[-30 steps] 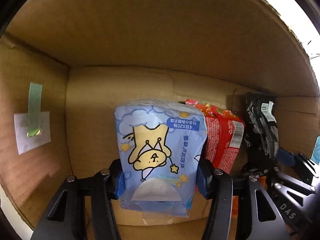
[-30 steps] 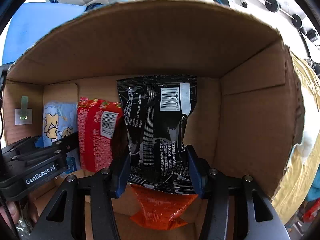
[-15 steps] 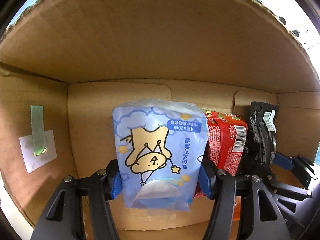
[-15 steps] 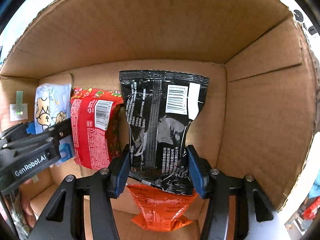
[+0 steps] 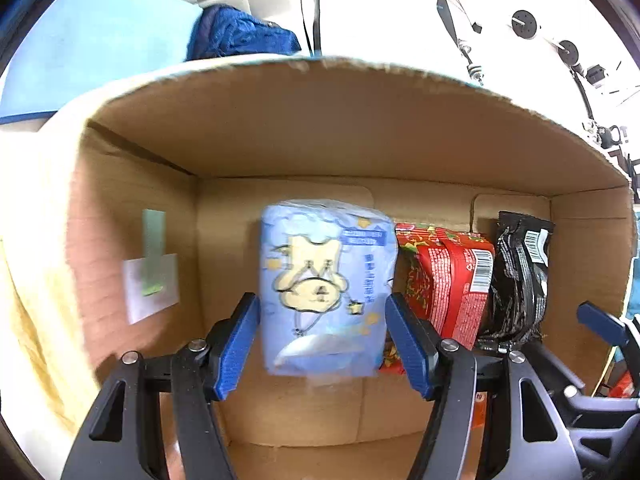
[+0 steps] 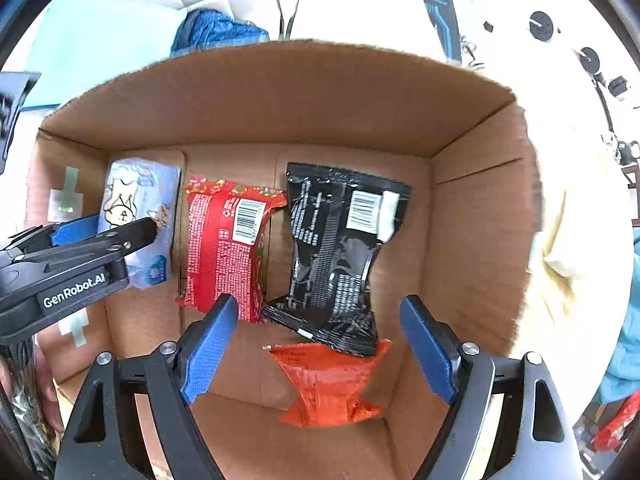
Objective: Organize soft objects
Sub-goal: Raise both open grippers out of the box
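Observation:
A cardboard box [image 5: 320, 128] [image 6: 472, 216] holds three packs standing side by side. The blue tissue pack with a cartoon bear [image 5: 324, 292] [image 6: 138, 208] is at the left, a red snack pack [image 5: 444, 276] [image 6: 228, 248] in the middle, a black pack with a barcode [image 5: 520, 272] [image 6: 340, 248] at the right. An orange pack [image 6: 328, 384] lies flat under the black one. My left gripper [image 5: 322, 348] is open, its blue pads just clear of the tissue pack's sides. My right gripper [image 6: 316, 348] is open wide, drawn back from the black pack.
A pale yellow cloth [image 5: 36, 320] [image 6: 560, 240] lies around the box. A blue cloth bundle [image 5: 240, 36] and a light blue sheet [image 5: 92, 52] lie behind the box. A label with green tape [image 5: 152, 268] is stuck on the box's left wall.
Both grippers have opened and let go of their packs, the tissue pack and the black pack. Both have drawn back out of the box, so the room behind it shows.

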The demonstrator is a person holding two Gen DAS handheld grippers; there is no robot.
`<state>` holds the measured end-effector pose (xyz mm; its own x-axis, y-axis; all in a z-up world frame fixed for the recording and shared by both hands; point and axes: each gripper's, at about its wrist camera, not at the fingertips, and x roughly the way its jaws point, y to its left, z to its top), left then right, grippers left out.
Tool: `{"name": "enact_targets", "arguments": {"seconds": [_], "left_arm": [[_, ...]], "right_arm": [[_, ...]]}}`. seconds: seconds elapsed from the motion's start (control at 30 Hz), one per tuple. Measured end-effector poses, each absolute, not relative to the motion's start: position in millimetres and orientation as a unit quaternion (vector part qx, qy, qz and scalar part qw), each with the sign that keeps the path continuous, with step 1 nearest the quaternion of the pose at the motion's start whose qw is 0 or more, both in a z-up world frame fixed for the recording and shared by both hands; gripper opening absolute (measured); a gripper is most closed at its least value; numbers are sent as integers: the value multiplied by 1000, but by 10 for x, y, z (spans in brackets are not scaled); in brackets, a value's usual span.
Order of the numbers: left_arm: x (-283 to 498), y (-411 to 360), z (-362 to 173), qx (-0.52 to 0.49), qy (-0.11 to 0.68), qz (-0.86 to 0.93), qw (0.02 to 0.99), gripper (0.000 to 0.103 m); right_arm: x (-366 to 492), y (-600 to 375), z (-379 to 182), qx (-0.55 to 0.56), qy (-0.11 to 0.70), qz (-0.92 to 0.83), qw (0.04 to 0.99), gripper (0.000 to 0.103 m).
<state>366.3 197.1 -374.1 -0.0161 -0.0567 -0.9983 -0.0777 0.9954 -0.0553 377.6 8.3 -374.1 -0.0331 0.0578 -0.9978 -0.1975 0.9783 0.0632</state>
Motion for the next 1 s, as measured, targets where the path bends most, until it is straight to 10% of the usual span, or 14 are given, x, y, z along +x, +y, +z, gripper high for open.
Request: {"name": "enact_targets", "arguments": {"seconds": [0.5, 1.0], "left_arm": [[3170, 2271, -2764, -43, 623, 59, 779, 103], [2431, 1928, -1938, -52, 545, 46, 835, 103]], "right_arm": [[3249, -211, -3155, -19, 679, 87, 728, 103], [2566, -388, -2247, -9, 622, 87, 778, 103]]}}
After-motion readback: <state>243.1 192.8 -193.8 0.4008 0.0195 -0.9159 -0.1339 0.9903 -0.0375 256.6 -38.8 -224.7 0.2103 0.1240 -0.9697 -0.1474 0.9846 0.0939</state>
